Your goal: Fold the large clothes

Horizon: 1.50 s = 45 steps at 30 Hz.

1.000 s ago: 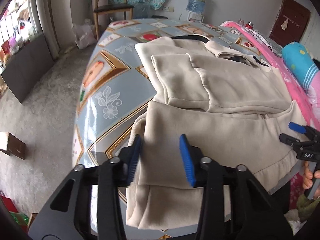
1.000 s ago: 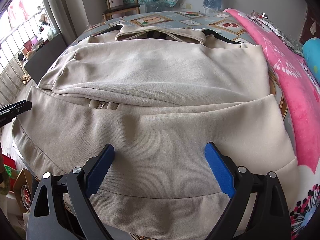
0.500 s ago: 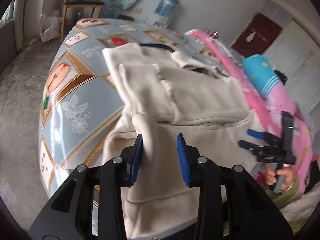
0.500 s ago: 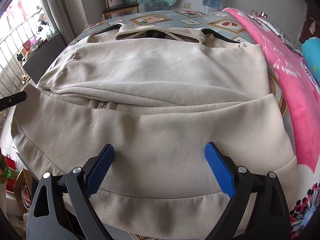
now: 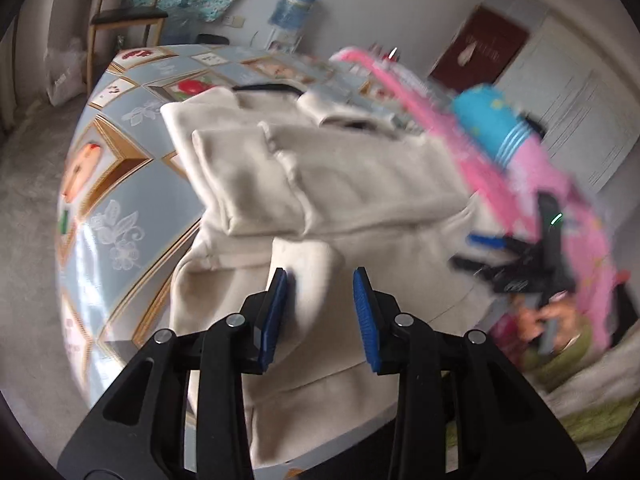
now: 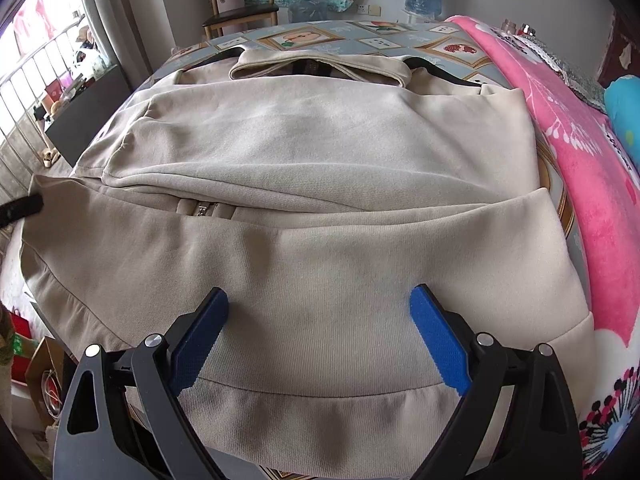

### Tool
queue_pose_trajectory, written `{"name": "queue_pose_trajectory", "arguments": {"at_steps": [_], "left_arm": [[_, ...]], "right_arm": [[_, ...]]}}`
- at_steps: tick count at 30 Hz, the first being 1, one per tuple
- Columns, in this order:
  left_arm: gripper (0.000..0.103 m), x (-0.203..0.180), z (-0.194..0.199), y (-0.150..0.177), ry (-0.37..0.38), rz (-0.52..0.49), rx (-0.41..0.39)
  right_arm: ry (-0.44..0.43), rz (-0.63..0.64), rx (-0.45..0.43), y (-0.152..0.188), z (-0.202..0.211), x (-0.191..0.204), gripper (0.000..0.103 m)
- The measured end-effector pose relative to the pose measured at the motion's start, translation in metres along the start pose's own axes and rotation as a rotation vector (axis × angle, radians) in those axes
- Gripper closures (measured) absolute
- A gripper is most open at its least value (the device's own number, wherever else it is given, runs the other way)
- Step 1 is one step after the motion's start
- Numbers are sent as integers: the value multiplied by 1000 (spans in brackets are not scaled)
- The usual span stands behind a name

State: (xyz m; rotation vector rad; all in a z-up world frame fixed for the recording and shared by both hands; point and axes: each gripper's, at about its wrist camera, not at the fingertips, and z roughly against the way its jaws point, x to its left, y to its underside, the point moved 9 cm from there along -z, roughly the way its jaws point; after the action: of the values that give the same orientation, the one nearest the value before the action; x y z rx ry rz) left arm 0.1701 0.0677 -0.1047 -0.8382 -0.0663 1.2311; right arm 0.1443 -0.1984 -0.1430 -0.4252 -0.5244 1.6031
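- Now the left gripper (image 5: 320, 312), which a second ago lay over flat hem, pinches a raised fold of the beige jacket (image 6: 320, 168) at its left hem corner and lifts it off the table (image 5: 120, 184).
- So the bottom-up fold is likely starting.
- The right gripper (image 6: 320, 336), jaws spread, hovers unmoved over the hem and grips nothing.
- The pink blanket (image 6: 580, 152) crowds the jacket's right edge; both sleeves are already folded in.
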Motion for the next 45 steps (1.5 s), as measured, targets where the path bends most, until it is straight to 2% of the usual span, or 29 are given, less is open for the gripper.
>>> {"name": "queue_pose_trajectory", "arguments": {"at_steps": [5, 8, 12, 16, 19, 23, 26, 28, 31, 36, 38, 40, 45], "left_arm": [[73, 17, -17, -1, -149, -14, 34], [83, 27, -22, -3, -200, 11, 44], [94, 21, -17, -1, -267, -48, 37], [95, 15, -17, 4, -384, -78, 47], [95, 11, -22, 6, -483, -116, 57], [95, 13, -19, 6, -479, -67, 53], [95, 16, -17, 7, -448, -24, 49], [95, 16, -18, 6, -447, -21, 51], [95, 14, -20, 7, -472, -47, 59], [95, 12, -22, 6, -486, -58, 64], [95, 12, -22, 6, -485, -55, 64], [95, 12, -22, 6, -486, -56, 64], [95, 12, -21, 6, -477, -48, 67]], "right_arm": [[2, -1, 3, 0, 0, 0, 13], [3, -2, 2, -1, 0, 1, 13], [2, -1, -5, 0, 0, 1, 13], [-24, -15, -13, 1, 5, -2, 13], [-74, -89, -55, 5, 23, -23, 13], [-60, -208, -100, 12, 44, -81, 15], [-84, -293, -107, 11, 48, -116, 31], [-96, -313, -125, 2, 46, -132, 36], [-61, -292, -149, -16, 39, -145, 43], [-105, -316, -140, -36, 22, -161, 56], [-148, -327, -105, -34, 13, -160, 67], [-168, -315, -89, -26, 12, -158, 72], [-207, -286, -83, -8, 27, -157, 74]]}}
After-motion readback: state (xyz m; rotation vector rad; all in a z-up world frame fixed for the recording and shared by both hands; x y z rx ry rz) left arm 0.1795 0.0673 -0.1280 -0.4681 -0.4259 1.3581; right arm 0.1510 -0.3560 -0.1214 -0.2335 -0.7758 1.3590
